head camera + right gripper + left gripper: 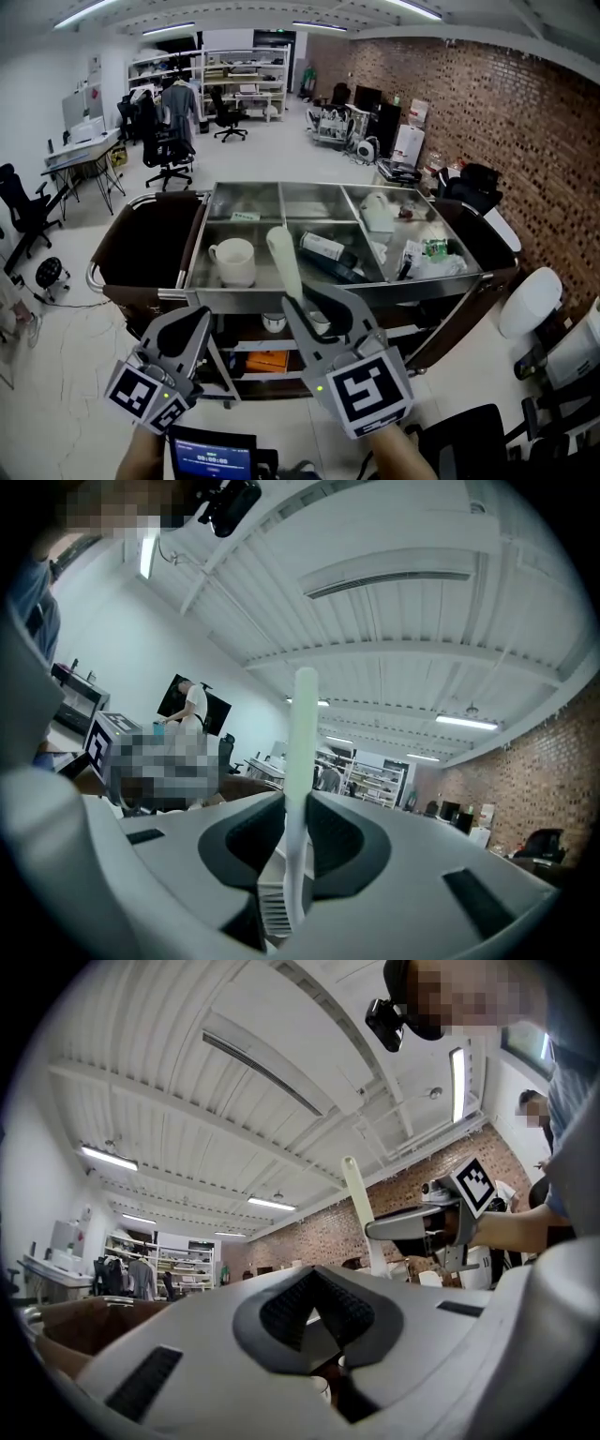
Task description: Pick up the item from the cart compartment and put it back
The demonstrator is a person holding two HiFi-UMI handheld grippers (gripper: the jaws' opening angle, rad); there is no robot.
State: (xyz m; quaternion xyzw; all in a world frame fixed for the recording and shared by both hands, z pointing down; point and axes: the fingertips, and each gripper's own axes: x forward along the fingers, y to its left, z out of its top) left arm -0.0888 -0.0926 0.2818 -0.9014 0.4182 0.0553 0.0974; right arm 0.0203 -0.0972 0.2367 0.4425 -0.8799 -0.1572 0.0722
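White brush (281, 249) upright in right tool (306, 302)

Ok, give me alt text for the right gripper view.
The right gripper has its grey jaws shut on a pale long-handled brush, the handle standing straight up and the ribbed head low between them. Behind it are a white ribbed ceiling with strip lights, distant shelving and a brick wall at right.

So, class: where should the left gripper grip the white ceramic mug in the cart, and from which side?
Its rim, from above: the white ceramic mug stands upright, mouth open, inside a steel-walled cart compartment, so sides are hemmed in. Probably one jaw inside, one outside, opposite the handle.
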